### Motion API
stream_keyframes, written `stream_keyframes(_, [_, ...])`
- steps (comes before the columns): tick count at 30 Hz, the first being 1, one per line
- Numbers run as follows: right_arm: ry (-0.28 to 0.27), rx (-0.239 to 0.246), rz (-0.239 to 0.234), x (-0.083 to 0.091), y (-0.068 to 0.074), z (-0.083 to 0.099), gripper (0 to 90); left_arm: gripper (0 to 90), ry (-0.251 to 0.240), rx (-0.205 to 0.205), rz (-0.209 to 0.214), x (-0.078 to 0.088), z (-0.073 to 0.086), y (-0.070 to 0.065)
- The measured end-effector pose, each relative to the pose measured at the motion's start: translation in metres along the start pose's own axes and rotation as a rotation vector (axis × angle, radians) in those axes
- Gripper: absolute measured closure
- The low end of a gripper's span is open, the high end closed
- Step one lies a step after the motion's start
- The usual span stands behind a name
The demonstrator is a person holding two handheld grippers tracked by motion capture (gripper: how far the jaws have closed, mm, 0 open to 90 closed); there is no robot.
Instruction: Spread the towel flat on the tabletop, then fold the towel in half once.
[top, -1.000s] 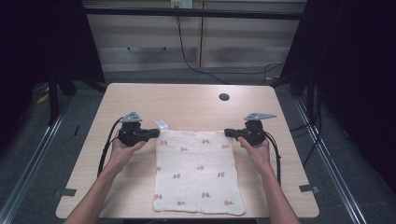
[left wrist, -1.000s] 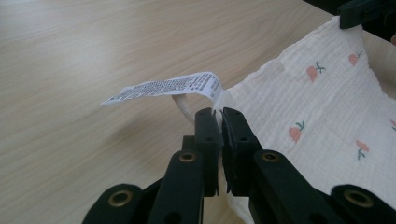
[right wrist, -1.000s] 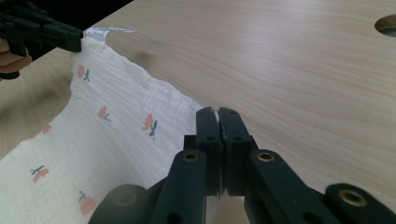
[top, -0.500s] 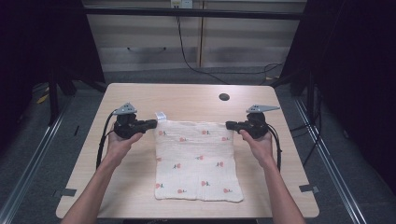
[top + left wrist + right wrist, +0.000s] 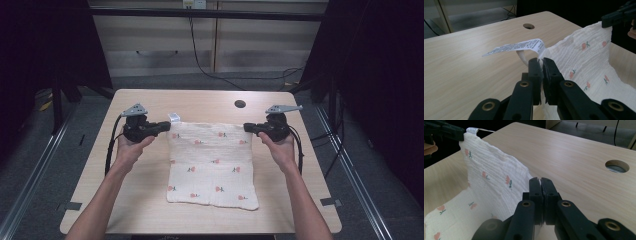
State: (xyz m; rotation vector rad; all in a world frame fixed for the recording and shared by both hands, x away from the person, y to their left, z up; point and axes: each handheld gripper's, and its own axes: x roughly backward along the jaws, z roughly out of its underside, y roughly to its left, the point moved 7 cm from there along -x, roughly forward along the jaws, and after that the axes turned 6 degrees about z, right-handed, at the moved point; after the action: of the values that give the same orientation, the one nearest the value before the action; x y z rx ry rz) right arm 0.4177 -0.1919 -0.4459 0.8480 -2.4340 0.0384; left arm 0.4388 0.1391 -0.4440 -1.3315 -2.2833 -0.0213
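A: How far along is this?

B: Both far corners of the cloth (image 5: 212, 162) are being pinched: the left gripper (image 5: 167, 127) and the right gripper (image 5: 248, 128) are each clamping one, holding the far edge taut above the table (image 5: 150, 210).

A: And the rest?

B: The near half is lying flat by the table's near edge. I'd judge the fold or carry is barely beginning.

A: Anything obstructing?

B: Nothing. A label (image 5: 515, 46) is sticking out at the left corner; a hole (image 5: 240, 104) is sitting near the far edge.
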Motion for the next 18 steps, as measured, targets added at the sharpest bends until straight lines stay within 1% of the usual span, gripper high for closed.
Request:
stream_keyframes(6, [-0.003, 0.012, 0.004, 0.003, 0.001, -0.006, 87.8, 85.6, -0.003, -0.014, -0.012, 0.005, -0.009, -0.001])
stream_keyframes(7, [-0.003, 0.013, 0.007, 0.003, 0.001, -0.007, 87.8, 85.6, -0.006, -0.018, -0.019, 0.006, -0.011, -0.001])
stream_keyframes(10, [-0.011, 0.017, 0.009, 0.006, 0.001, -0.011, 87.8, 85.6, -0.02, -0.018, -0.023, 0.01, -0.017, -0.002])
stream_keyframes(11, [-0.014, 0.023, 0.008, 0.007, 0.001, -0.014, 87.8, 85.6, -0.021, -0.028, -0.029, 0.012, -0.021, -0.003])
stream_keyframes(18, [-0.023, 0.042, 0.018, 0.01, 0.001, -0.026, 87.8, 85.6, -0.028, -0.022, -0.036, 0.011, -0.027, -0.001])
